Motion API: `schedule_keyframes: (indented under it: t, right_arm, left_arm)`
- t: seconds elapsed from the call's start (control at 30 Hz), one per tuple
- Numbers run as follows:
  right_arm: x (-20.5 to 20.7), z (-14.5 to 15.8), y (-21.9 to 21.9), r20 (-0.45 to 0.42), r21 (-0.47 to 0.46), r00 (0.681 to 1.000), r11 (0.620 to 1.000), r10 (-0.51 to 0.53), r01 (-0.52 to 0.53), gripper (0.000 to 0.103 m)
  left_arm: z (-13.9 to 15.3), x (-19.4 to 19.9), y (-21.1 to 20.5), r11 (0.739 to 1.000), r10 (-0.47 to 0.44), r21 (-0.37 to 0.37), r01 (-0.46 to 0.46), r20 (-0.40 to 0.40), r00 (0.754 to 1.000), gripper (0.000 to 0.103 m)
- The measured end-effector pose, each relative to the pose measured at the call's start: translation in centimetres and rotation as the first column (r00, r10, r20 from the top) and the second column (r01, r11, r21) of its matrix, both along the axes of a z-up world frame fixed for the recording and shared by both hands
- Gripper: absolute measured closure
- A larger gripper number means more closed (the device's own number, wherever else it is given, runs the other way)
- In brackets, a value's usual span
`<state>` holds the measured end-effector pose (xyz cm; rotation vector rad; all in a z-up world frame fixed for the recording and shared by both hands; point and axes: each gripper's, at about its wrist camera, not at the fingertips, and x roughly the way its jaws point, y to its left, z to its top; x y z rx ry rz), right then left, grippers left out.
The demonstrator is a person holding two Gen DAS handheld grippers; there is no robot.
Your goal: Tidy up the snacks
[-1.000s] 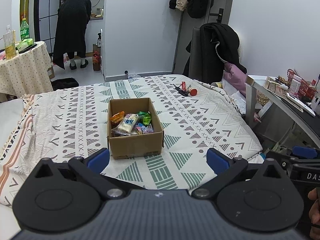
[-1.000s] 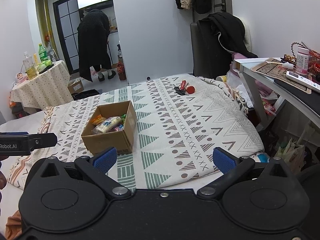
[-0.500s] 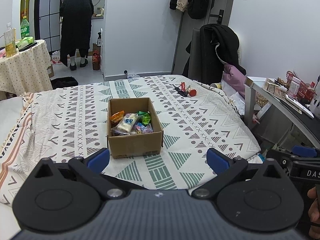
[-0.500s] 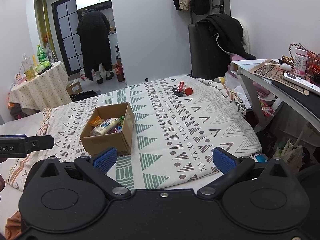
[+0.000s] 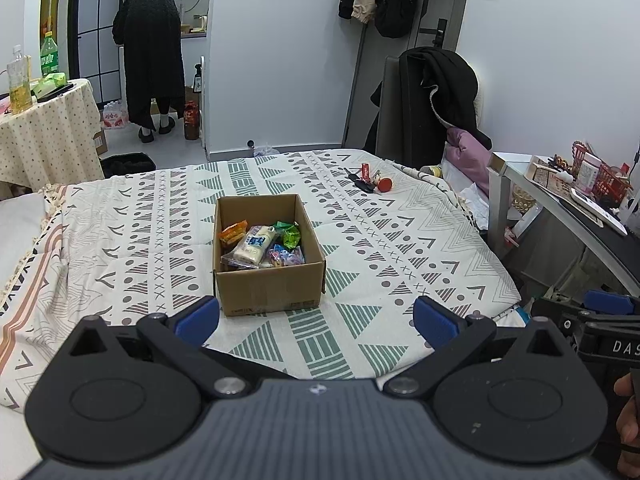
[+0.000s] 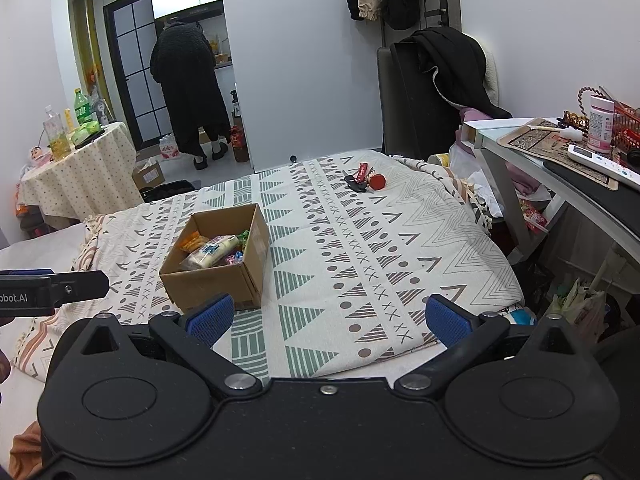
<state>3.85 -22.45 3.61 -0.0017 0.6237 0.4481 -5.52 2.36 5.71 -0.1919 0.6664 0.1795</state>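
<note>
A brown cardboard box (image 5: 267, 288) stands on the patterned bed cover (image 5: 400, 248), holding several snack packets: an orange one (image 5: 233, 233), a white-and-blue one (image 5: 256, 245) and a green one (image 5: 290, 234). My left gripper (image 5: 316, 318) is open, just short of the box's near wall, with nothing between its blue pads. The same box (image 6: 224, 276) lies ahead and to the left in the right wrist view. There my right gripper (image 6: 328, 316) is open and empty over the bed cover (image 6: 400, 248), to the right of the box.
A key bunch with a red tag (image 5: 370, 180) lies on the far part of the bed. A cluttered desk (image 6: 568, 164) stands at the right. A round table with bottles (image 5: 44, 120) is at the left. A person in a black coat (image 5: 150, 52) stands in the far doorway.
The person in the doorway has straightened up. Both grippers stay open and have barely moved; the view has shifted slightly.
</note>
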Motion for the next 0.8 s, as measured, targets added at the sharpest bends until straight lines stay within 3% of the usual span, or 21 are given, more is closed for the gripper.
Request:
schedule_keyframes:
  t: [0.8]
  right_arm:
    - [0.19, -0.19, -0.29, -0.003, 0.001, 1.000, 1.000, -0.002, 0.002, 0.000]
  left_arm:
    - [-0.21, 0.13, -0.20, 1.000, -0.019, -0.019, 0.019, -0.002, 1.000, 0.000]
